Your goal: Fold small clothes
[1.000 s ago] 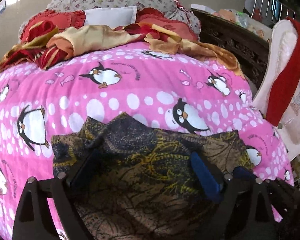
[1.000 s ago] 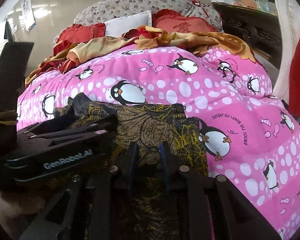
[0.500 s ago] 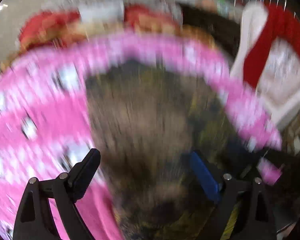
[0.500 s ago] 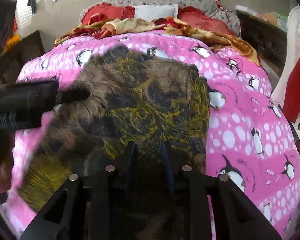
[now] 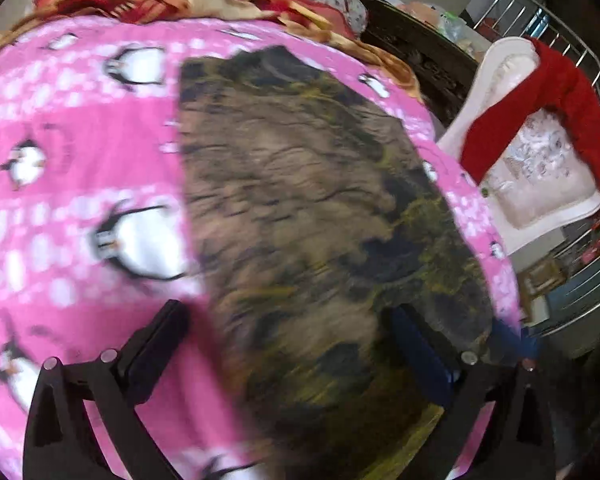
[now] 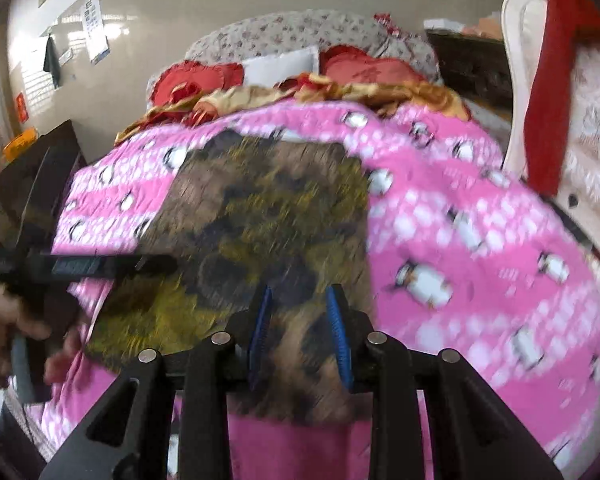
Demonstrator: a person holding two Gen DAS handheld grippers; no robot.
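Item: cloth (image 5: 300, 208), dark brown w/ yellow print. Loc: spread mostly flat on pink penguin quilt (image 5: 80, 152) on bed, near edge toward the person; far end reaches mid-quilt. Frames blurred, so hems & creases unclear.

Left tongs (image 5: 288, 352): jaws opening, at their widest; one finger over quilt, other over cloth; nothing pinched.

Right tongs (image 6: 300, 328): narrow gap, jaws opening slightly; cloth's near edge sits between blue pads (image 6: 334, 320). Whether pads press on it: cannot tell.

Also present: hand (image 6: 4, 328) w/ left tool, red chair cover (image 5: 540, 100), pillows (image 6: 300, 40) at bedhead.

Stage (est.): cloth laid out, fold not begun.

Risks (est.):
- Right grip thin; edge may slip out if jaws widen more, cloth then slumps toward bed edge.
- Soft quilt gives under press; tongs may catch quilt along w/ cloth.
- One-sided pull skews cloth, giving crooked fold.
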